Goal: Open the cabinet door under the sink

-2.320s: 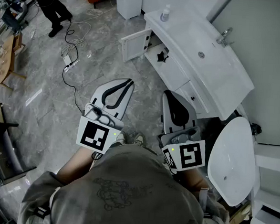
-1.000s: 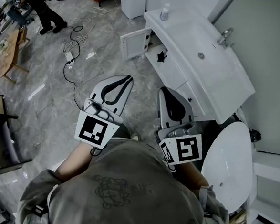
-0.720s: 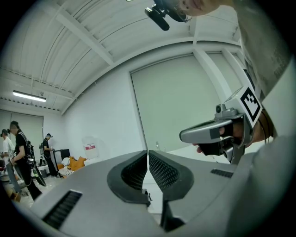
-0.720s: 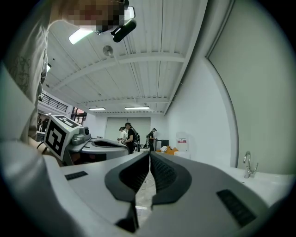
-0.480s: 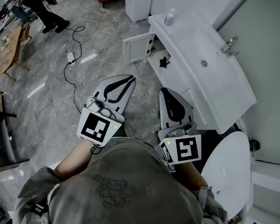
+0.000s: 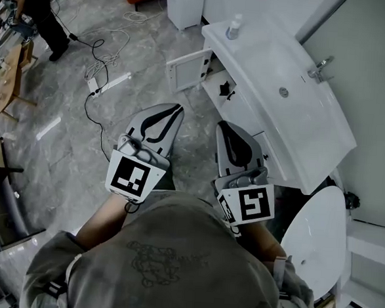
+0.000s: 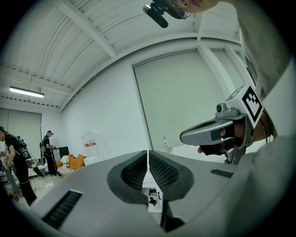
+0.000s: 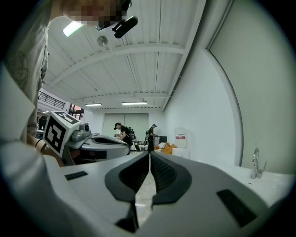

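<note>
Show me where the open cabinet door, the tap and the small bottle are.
open cabinet door (image 6: 187, 69), head view, middle of its panel
tap (image 6: 321, 67), head view, on its spout
small bottle (image 6: 235, 28), head view, on its body

Sink (image 6: 268, 53) glossy wht; floor (image 6: 60, 164) polished grey stone w/ veins.

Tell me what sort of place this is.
Probably a mock bathroom inside a large workshop hall: a white sink vanity with one cabinet door open, a toilet beside it, and loose cables across the floor.
</note>
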Motion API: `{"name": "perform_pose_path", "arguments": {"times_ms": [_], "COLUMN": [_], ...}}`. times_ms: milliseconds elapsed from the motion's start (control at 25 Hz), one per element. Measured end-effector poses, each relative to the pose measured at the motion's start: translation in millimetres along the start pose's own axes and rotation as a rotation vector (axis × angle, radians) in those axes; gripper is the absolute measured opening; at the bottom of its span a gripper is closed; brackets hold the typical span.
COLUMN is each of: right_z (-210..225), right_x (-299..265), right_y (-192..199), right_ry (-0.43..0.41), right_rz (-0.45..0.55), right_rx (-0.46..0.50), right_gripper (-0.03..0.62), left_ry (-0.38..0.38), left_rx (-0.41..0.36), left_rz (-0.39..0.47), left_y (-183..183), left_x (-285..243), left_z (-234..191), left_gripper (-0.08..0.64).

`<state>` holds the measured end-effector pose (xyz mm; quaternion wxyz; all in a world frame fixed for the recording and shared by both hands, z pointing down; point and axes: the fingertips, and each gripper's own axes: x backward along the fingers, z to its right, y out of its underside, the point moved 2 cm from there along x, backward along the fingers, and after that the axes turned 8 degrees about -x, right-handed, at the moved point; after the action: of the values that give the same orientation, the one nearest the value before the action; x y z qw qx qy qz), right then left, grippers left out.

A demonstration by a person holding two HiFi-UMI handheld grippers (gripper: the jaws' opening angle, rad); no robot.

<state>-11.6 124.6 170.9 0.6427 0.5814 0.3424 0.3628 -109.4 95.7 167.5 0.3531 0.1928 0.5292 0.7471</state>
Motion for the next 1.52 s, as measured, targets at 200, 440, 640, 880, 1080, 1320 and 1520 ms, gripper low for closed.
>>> {"name": "perform_pose_path", "arguments": {"times_ms": [200,440,640,880,1080,1320,1520], "right_z": [20.9,51.6,79.5,116.4,136.6,169.7,199.8], "right_x": [-42.4,-97.4,-141.1,-185.2,-203.9,-209.7,-208.0], "right_y": [3.8,9.2,16.7,24.4,39.8,71.8,102.3], "right_ry": [0.034,0.113,0.196,0.316,0.414,0.548,0.622], "right_rz": [-0.025,-0.056,-0.097,-0.138,-0.162,-0.188,-0.202], "right_rx": [-0.014,-0.03,-0.033,-0.032,-0.024,-0.074,-0.115], "right_gripper": [0.031,0.031,0.031,0.031,0.031,0.031,0.031], "left_ry": [0.04,0.116,0.2,0.324,0.41,0.489,0.526], "left_rx": [0.005,0.017,0.023,0.016,0.017,0.029,0.056], "left_rz": [-0.001,0.002,0.005,0.026,0.053,0.04,0.03], "left_y": [10.9,27.4,42.1,60.0,75.4,100.8,118.2], "left_x": [-33.9,-82.1,-125.3,-178.2,-208.3,-247.8,-281.2], "left_z": [-31.5,-72.2,-106.8,-139.5,-149.3,-138.2,-116.1], "left_gripper": [0.025,0.025,0.025,0.025,0.025,0.025,0.025]}}
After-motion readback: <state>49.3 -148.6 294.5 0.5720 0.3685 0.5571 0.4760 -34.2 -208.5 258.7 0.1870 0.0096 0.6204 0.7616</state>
